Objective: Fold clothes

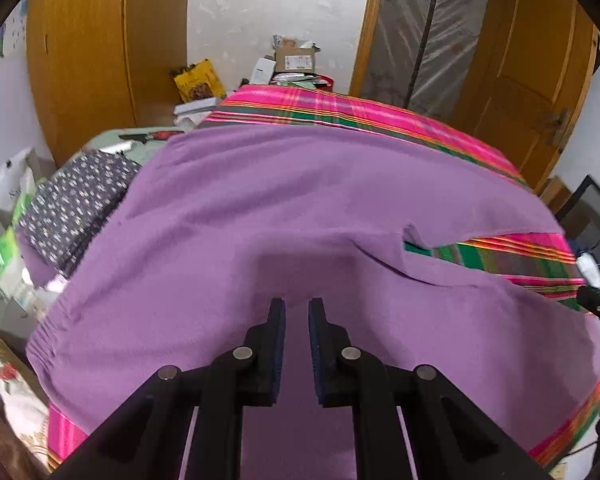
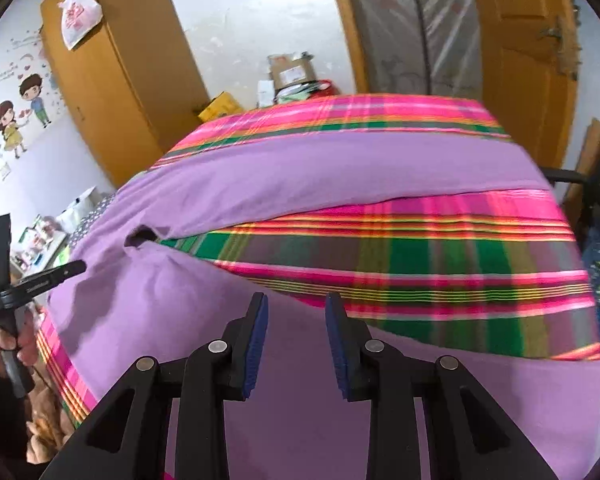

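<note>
The left gripper hovers narrowly parted over the purple fleece trousers; the right gripper gapes wider, both empty, above the striped pink-green blanket.

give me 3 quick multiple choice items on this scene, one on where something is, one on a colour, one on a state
1. Where do the purple trousers lie?
A. spread on the striped bedspread
B. hung on the wooden door
C. on the floor

2. What colour are the pads on the right tool?
A. red
B. blue
C. white

3. How do the legs of the trousers lie?
A. stacked one on the other
B. rolled up
C. spread apart with bedspread showing between

Answers: 1 A, the trousers lie flat across the pink and green stripes. 2 B, both fingers carry blue pads. 3 C, a striped wedge shows between the two legs, so no fold is made yet.
</note>
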`<action>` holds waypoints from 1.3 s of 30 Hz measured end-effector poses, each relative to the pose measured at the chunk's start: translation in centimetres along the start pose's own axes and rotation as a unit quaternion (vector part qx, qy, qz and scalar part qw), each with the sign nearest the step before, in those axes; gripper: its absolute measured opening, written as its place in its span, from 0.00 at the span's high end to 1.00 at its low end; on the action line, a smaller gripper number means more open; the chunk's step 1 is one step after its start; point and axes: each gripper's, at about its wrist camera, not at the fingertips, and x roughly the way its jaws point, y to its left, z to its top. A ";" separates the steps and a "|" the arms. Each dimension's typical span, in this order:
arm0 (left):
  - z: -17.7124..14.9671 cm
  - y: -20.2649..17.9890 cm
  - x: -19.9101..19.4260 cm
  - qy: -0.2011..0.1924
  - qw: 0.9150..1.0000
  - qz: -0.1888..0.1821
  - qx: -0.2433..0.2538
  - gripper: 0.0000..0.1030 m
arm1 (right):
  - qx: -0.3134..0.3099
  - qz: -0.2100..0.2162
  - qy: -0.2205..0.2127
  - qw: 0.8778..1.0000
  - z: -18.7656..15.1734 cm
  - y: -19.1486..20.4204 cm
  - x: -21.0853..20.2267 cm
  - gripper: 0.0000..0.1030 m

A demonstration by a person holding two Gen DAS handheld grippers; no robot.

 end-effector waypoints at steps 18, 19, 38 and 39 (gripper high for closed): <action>1.3 -2.3 -0.8 -0.026 0.998 0.032 0.041 0.88 | -0.066 0.030 -0.005 0.997 1.5 3.6 1.3 0.70; 1.4 -2.3 -1.0 -0.032 0.998 0.033 0.042 0.88 | -0.070 0.032 -0.017 0.997 1.8 3.7 0.9 0.70; 2.8 -3.9 -3.7 -0.089 0.988 0.059 0.108 0.88 | -0.151 0.060 -0.054 0.985 3.9 6.0 -0.8 0.68; 2.9 -3.9 -3.6 -0.090 0.988 0.058 0.114 0.88 | -0.155 0.057 -0.052 0.985 4.1 6.0 -0.9 0.68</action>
